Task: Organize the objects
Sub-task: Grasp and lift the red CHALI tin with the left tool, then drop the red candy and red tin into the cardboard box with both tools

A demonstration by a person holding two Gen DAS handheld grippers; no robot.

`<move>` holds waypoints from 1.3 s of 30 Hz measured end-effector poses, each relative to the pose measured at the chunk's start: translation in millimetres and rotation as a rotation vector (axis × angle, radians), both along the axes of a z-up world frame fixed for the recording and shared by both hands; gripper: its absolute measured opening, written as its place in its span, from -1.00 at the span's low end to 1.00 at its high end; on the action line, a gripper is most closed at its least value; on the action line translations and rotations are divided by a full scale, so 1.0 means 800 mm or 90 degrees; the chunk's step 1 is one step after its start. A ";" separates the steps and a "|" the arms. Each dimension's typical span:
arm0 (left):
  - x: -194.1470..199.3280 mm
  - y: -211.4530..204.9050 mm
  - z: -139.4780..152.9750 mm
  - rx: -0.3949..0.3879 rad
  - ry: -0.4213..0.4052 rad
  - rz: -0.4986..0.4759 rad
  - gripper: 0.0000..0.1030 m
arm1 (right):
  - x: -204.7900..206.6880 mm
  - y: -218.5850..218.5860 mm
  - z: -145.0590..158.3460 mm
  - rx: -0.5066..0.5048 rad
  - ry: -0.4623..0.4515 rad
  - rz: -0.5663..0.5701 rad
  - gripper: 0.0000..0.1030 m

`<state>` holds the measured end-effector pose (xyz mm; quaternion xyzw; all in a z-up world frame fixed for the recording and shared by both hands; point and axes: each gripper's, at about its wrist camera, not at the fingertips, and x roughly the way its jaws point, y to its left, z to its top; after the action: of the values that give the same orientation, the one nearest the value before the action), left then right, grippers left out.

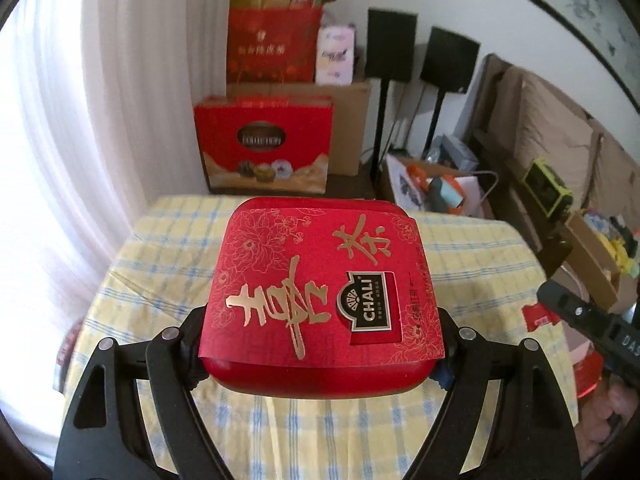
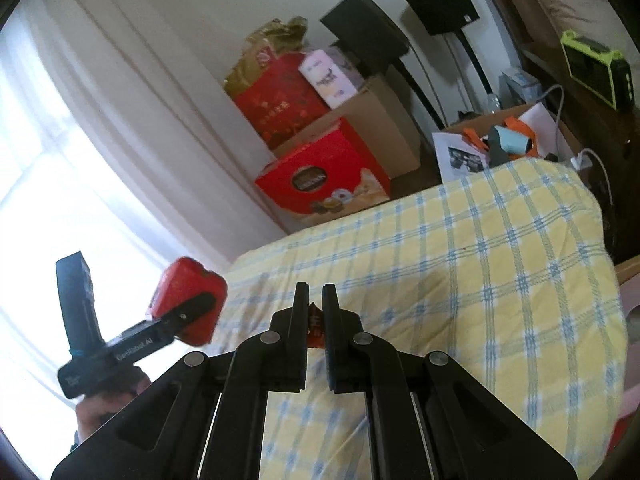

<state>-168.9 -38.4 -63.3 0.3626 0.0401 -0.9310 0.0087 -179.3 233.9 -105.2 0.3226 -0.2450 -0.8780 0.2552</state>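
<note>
so the only properly readable brand is "chali", white letters on a black badge with gold trim, sitting on the paper sleeve of the rounded red tea box (image 1: 320, 292). same sleeve has big gold chinese calligraphy, the upper character looks like 茶, plus a thin line of small gold print down one edge, too tiny to read. the black handheld left gripper (image 2: 200, 312) has "genrobot.ai" in white along its body. the red gift bag (image 1: 274, 42) and red cardboard gift box (image 1: 264, 148) carry print too, but it's blurred.

One red tea box (image 1: 320, 300), one small red packet (image 2: 315, 326), two black speakers (image 1: 392, 50).
</note>
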 end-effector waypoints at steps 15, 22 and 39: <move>0.106 0.111 0.108 0.054 0.070 -0.157 0.55 | 0.177 0.149 0.045 0.109 0.021 -0.107 -0.90; 0.131 0.206 0.110 0.112 0.044 -0.314 0.55 | 0.259 0.303 -0.009 0.122 -0.052 -0.261 -0.90; 0.191 0.427 -0.008 0.047 -0.105 -0.496 0.55 | 0.277 0.394 -0.143 0.116 -0.227 -0.301 -0.85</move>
<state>-16.0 303.3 -69.8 0.4246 -0.0677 -0.8303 -0.3547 42.1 549.1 -219.4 0.4273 -0.2744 -0.8608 -0.0329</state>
